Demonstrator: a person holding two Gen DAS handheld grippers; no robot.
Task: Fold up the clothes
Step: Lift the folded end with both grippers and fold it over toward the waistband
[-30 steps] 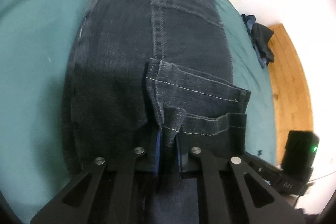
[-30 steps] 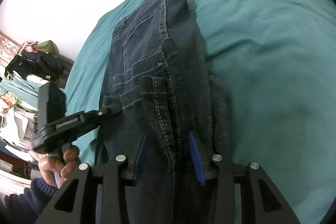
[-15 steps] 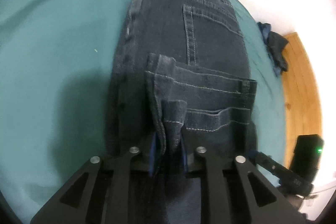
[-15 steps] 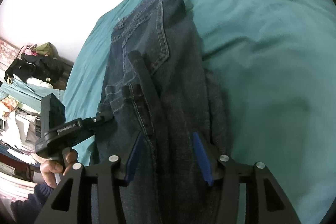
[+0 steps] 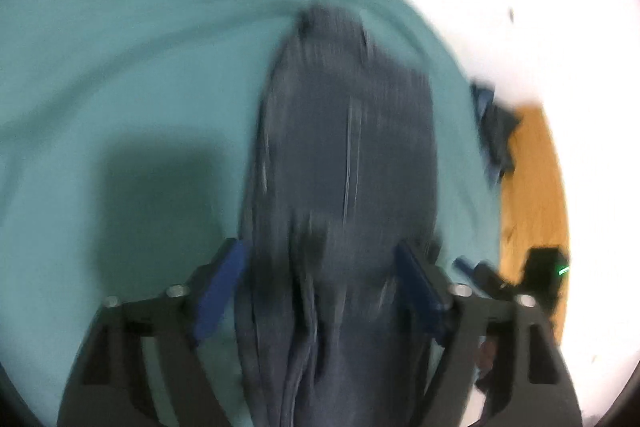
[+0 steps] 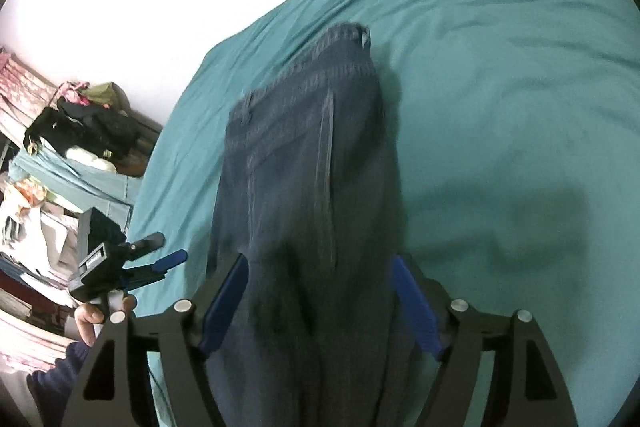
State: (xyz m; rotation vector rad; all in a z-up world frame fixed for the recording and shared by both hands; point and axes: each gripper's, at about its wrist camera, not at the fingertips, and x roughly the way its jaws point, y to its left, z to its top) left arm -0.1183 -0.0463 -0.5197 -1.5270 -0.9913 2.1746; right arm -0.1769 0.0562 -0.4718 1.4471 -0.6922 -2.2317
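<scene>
The jeans (image 6: pixel 304 167) lie folded lengthwise on the bed (image 6: pixel 500 87), waistband at the far end, a long narrow stack ready for another fold. The left gripper (image 5: pixel 320 283) and right gripper (image 6: pixel 320 291) sit at the near end, jaws opening wide, the denim running between the blue pads without being pinched; it looks like a release after laying the fold down, though blur makes the contact hard to judge. The bed wears a teal sheet with light wrinkles. Beyond it are a white wall, a wooden floor (image 5: pixel 532 187) with a dark garment (image 5: pixel 496 131), and cluttered shelves (image 6: pixel 44 195).
</scene>
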